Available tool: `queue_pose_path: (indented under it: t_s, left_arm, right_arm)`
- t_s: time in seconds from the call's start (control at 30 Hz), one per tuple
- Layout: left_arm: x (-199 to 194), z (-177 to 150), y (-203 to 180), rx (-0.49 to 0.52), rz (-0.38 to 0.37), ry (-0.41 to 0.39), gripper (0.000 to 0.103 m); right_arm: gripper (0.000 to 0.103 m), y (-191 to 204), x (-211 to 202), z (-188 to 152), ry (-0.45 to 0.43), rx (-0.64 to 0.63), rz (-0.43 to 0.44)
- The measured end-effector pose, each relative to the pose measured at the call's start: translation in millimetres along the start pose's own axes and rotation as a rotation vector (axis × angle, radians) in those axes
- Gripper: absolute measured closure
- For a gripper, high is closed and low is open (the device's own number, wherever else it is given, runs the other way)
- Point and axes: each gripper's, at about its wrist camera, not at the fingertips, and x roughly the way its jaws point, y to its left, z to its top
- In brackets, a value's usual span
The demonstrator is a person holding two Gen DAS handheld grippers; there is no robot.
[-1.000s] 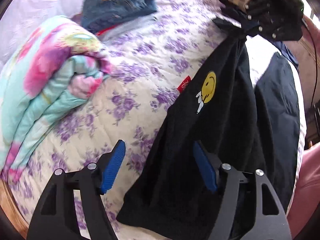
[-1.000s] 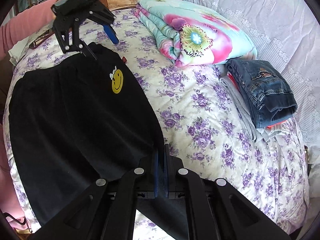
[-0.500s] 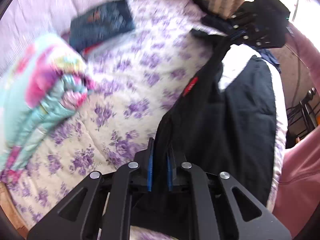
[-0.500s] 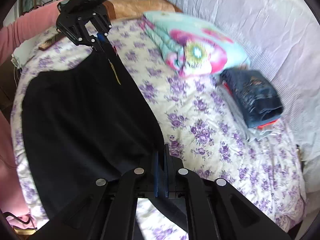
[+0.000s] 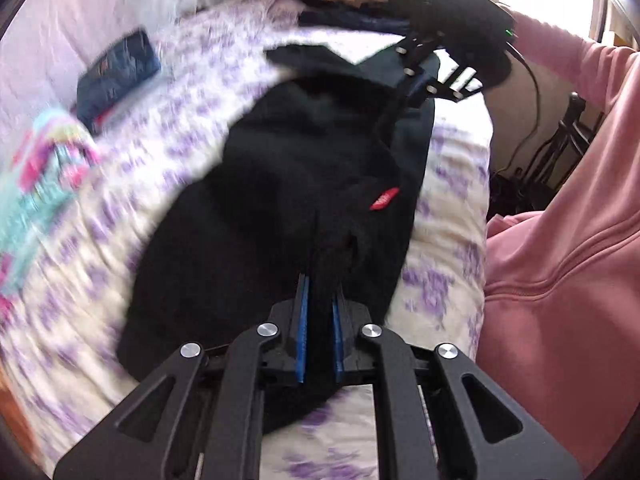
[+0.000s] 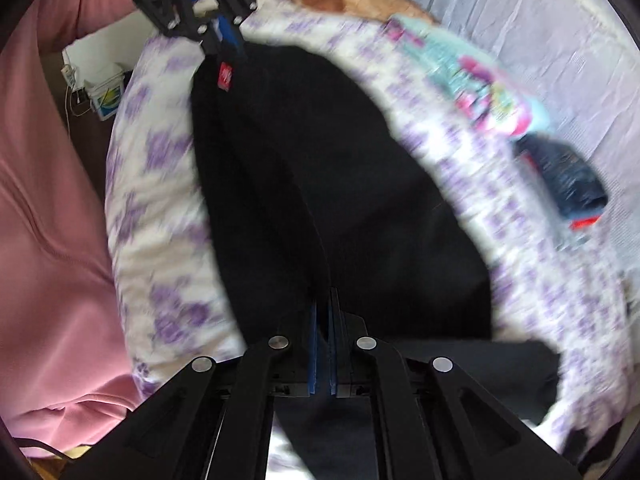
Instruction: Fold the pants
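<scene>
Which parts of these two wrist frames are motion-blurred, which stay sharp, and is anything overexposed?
Left wrist view: the purple-flowered bedspread smears; left gripper stays sharp, clamped on the black pants; the window is blown out. Right wrist view: bedspread and folded blue jeans streak; right gripper is crisp, pants detail lost in black.

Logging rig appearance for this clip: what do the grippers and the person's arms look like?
Both the left gripper and the right gripper have black skeletal frames with cut-outs, silver bolts and blue pads. A black cable trails from the right one. The sleeves are pink.
</scene>
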Motion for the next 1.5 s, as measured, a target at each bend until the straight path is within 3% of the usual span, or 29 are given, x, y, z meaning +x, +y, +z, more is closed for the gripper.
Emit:
queue_pose_path:
  t_s: [0.07, 0.17, 0.23, 0.27, 0.3, 0.33, 0.37, 0.4, 0.5, 0.63, 0.73, 0.8, 0.9, 1.0, 1.13, 1.23, 1.33, 1.43, 1.5]
  left_arm:
    - [15, -14, 2, -0.067, -0.010, -0.001, 0.094]
    - [17, -25, 7, -0.163, -0.040, -0.063, 0.093]
    - [13, -26, 6, -0.179, -0.025, -0.073, 0.091]
    - [10, -25, 2, -0.175, -0.014, -0.070, 0.087]
    - [5, -26, -3, -0.166, 0.001, -0.067, 0.068]
    - [-3, -24, -9, -0.159, 0.035, -0.074, 0.035]
    - [-11, -24, -14, -0.160, 0.066, -0.099, 0.020]
    - [-20, -22, -18, -0.163, 0.086, -0.140, 0.008]
    - [-37, -3, -25, -0.177, 0.075, -0.226, 0.008]
    - [-32, 35, -27, -0.231, 0.094, -0.325, 0.007]
    - [3, 60, -25, -0.329, -0.045, -0.344, 0.007]
    - [34, 70, -24, -0.397, -0.126, -0.321, 0.007]
    - [90, 75, -21, -0.511, -0.203, -0.219, 0.007]
    - [108, 73, -32, -0.480, -0.103, -0.207, 0.007]
    - [104, 70, -29, -0.495, -0.122, -0.249, 0.007]
    - [102, 70, -27, -0.501, -0.134, -0.261, 0.007]
    - [103, 71, -33, -0.472, -0.108, -0.247, 0.006]
    - [104, 71, -32, -0.469, -0.123, -0.251, 0.005]
    - [103, 69, -28, -0.479, -0.159, -0.269, 0.005]
  right_arm:
    - [0.098, 12, 18, -12, 0.008, 0.032, 0.012]
    - [0.097, 17, 25, -22, -0.033, 0.083, -0.014]
    - [0.092, 15, 20, -22, -0.044, 0.117, -0.009]
    - [0.082, 16, 17, -22, -0.040, 0.134, -0.001]
    - [0.062, 17, 14, -23, -0.038, 0.147, -0.001]
    - [0.049, 21, 10, -26, -0.055, 0.157, -0.045]
    - [0.028, 24, 6, -29, -0.080, 0.162, -0.047]
    - [0.027, 28, 1, -33, -0.109, 0.167, -0.034]
    - [0.027, 26, -14, -42, -0.154, 0.237, -0.039]
    - [0.027, -27, -47, -54, -0.260, 0.481, -0.110]
    - [0.026, -91, -65, -66, -0.355, 0.724, -0.132]
    - [0.026, -126, -68, -72, -0.366, 0.871, -0.145]
    - [0.026, -190, -56, -85, -0.311, 1.141, -0.192]
    - [0.026, -255, -17, -99, -0.209, 1.377, -0.205]
    - [0.029, -304, 41, -108, -0.034, 1.449, -0.326]
    - [0.029, -328, 75, -116, 0.061, 1.509, -0.356]
    - [0.029, -341, 104, -120, 0.122, 1.540, -0.337]
    - [0.028, -342, 115, -116, 0.149, 1.502, -0.381]
    - [0.037, -341, 116, -117, 0.147, 1.484, -0.389]
